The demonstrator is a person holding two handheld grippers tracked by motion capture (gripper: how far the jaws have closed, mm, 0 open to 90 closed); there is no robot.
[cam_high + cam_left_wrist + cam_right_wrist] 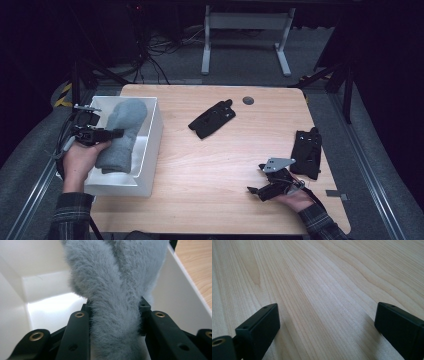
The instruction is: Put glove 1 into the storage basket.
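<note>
Grey fuzzy fabric, a rolled sock-like bundle, sits in the white box at the left edge of the wooden surface. Bundle's the only thing in the box; it runs lengthwise, far end rounded & raised toward the back wall, near end lower by the front. White walls & a bare bit of floor show beside it in the left gripper view.

Left gripper reaches in over the box's left wall, held by the person's left hand. In the left gripper view its jaws are clamped on the bundle, one each side, fabric squeezed narrow between them & bulging wider beyond.

Right gripper rests low at the front right of the surface, well apart from the box, in the person's right hand. Right gripper view: jaws wide apart, nothing btwn them but bare wood.

Two black pouch-like items lie loose, not in any container: one mid-surface toward the back, the other near the right edge, just beside the right gripper. Small dark round disc sits by the back edge.
</note>
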